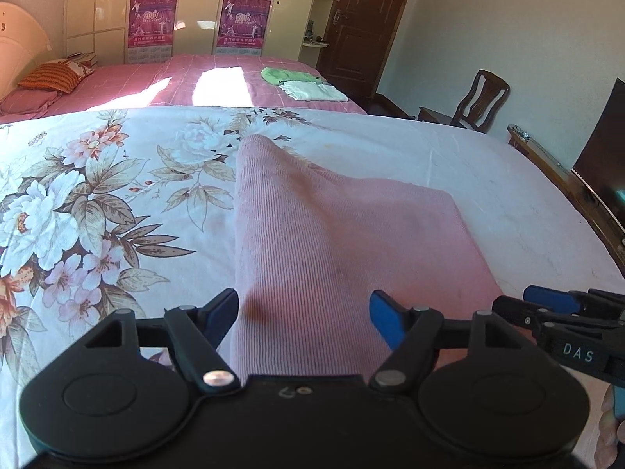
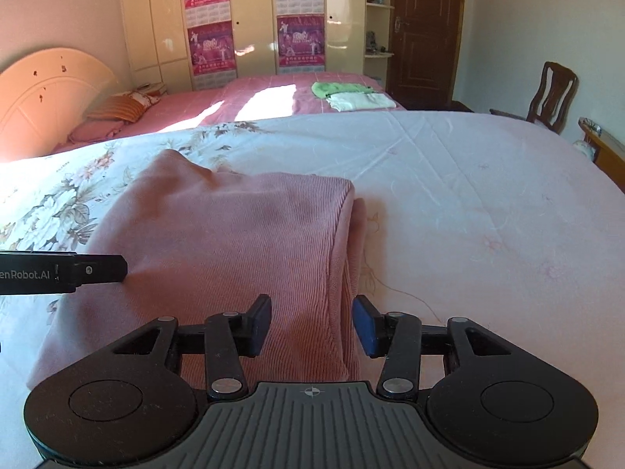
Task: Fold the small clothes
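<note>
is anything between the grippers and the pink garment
Nothing visible. The pink garment lies on the floral sheet, and the left gripper and the right gripper are open with its near edge between their fingers. The green and white clothes lie far off on the other bed.

Ribbed pink knit garment (image 2: 234,230) on smooth floral cotton sheet (image 1: 97,203)

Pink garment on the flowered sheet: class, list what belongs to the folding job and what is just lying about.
Job: pink garment, left gripper, right gripper, flowered sheet.
Lying about: green cloth, white cloth, striped pillow, chair.
</note>
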Action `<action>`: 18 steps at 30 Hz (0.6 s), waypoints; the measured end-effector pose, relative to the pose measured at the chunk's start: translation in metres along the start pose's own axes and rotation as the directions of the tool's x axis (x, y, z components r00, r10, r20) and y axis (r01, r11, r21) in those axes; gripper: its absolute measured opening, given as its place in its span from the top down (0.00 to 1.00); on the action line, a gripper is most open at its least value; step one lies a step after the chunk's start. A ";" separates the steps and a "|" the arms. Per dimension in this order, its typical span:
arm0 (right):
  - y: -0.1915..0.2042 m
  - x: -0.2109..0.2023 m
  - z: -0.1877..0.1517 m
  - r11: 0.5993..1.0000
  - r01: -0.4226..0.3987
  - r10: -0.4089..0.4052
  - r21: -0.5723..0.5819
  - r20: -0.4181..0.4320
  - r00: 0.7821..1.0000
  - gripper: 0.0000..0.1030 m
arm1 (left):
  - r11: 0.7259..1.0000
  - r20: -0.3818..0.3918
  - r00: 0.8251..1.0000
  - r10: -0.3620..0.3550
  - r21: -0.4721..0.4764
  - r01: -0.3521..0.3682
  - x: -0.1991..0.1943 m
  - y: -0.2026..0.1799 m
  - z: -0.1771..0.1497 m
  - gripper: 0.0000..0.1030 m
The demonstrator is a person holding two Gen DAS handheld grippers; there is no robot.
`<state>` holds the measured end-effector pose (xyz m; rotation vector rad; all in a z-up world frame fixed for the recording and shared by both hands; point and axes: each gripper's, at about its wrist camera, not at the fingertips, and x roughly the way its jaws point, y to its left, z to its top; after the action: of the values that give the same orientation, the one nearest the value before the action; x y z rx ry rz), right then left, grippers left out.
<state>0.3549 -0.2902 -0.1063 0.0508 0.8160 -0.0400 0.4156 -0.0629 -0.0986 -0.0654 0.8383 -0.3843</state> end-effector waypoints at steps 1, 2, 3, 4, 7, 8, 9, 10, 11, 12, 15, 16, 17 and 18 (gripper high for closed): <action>0.001 -0.005 -0.003 1.000 -0.003 0.003 0.003 0.003 1.000 0.55 | 1.000 -0.002 1.000 -0.003 0.006 0.003 -0.005 0.000 -0.005 0.29; 0.003 -0.010 -0.007 1.000 -0.005 0.005 0.007 0.004 1.000 0.55 | 1.000 -0.010 1.000 -0.009 0.005 0.009 -0.009 0.001 -0.010 0.30; 0.004 -0.015 -0.012 1.000 -0.002 0.002 0.010 0.008 1.000 0.55 | 1.000 -0.020 1.000 -0.017 -0.001 0.017 -0.012 0.002 -0.016 0.30; 0.006 -0.018 -0.017 1.000 0.007 -0.007 0.010 0.010 1.000 0.55 | 1.000 -0.032 0.999 -0.022 -0.003 0.022 -0.013 0.002 -0.021 0.30; 0.011 -0.017 -0.032 0.999 0.038 -0.038 0.012 -0.025 0.999 0.56 | 1.000 -0.072 0.997 -0.014 0.013 0.015 -0.006 0.004 -0.037 0.30; 0.012 -0.014 -0.036 0.998 0.055 -0.054 0.019 -0.044 0.998 0.56 | 1.000 -0.078 0.997 -0.011 0.024 0.013 -0.004 0.004 -0.040 0.29; 0.010 -0.008 -0.042 0.997 0.072 -0.070 0.035 -0.072 0.995 0.56 | 0.999 -0.092 0.996 -0.013 0.035 0.016 -0.001 0.004 -0.043 0.29; 0.008 -0.003 -0.046 0.995 0.085 -0.080 0.049 -0.102 0.992 0.56 | 0.999 -0.114 0.993 -0.022 0.029 0.026 0.001 0.006 -0.044 0.29; 0.004 -0.001 -0.049 0.993 0.092 -0.082 0.073 -0.128 0.988 0.56 | 0.999 -0.130 0.991 -0.037 0.005 0.038 0.001 0.009 -0.045 0.29; 0.003 -0.004 -0.050 0.991 0.094 -0.082 0.100 -0.121 0.989 0.56 | 0.999 -0.133 0.990 -0.049 -0.016 0.047 -0.003 0.012 -0.045 0.30; 0.009 -0.026 -0.047 0.986 0.095 -0.086 0.136 -0.067 0.994 0.55 | 0.998 -0.099 0.993 -0.064 -0.004 0.064 -0.018 0.014 -0.044 0.29; 0.013 -0.032 -0.046 0.986 0.101 -0.095 0.134 -0.048 0.994 0.55 | 0.998 -0.095 0.993 -0.066 0.009 0.067 -0.020 0.013 -0.044 0.29; 0.016 -0.034 -0.046 0.985 0.119 -0.115 0.127 -0.040 0.993 0.55 | 0.997 -0.101 0.992 -0.069 0.018 0.071 -0.020 0.011 -0.044 0.29; 0.018 -0.032 -0.047 0.981 0.150 -0.144 0.121 -0.050 0.988 0.55 | 0.997 -0.108 0.992 -0.070 0.022 0.073 -0.018 0.010 -0.044 0.29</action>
<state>0.3000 -0.2686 -0.1143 0.1091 0.8569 -0.2301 0.3753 -0.0430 -0.1169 -0.0511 0.9389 -0.4694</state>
